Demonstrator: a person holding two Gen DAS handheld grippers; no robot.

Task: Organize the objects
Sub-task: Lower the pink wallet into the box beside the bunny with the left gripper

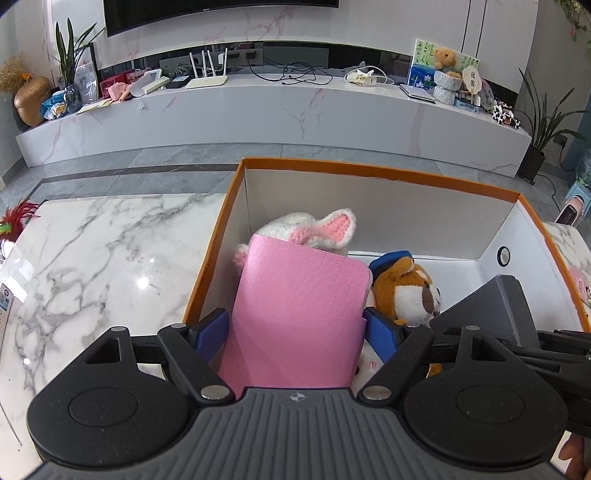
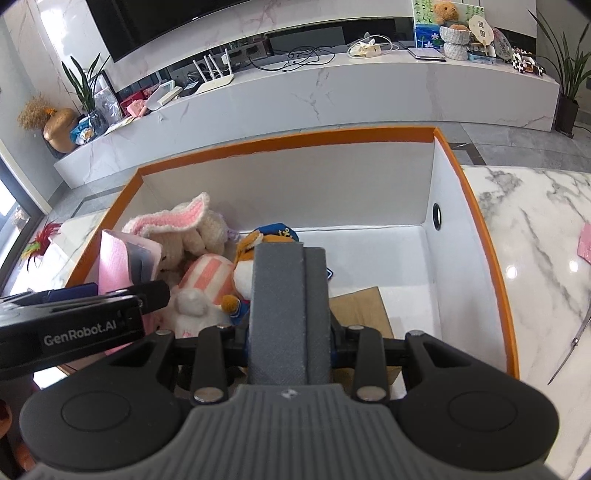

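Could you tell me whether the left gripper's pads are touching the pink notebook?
Touching: in the left wrist view, both blue pads press the edges of the pink notebook held by the left gripper.

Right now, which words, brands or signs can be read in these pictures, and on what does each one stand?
"GenRobot.AI": on the side of the left hand-held gripper, seen in the right wrist view.
Brand under the television: too small to read.
Red marks on white paper under the pink case: blurred, unreadable.
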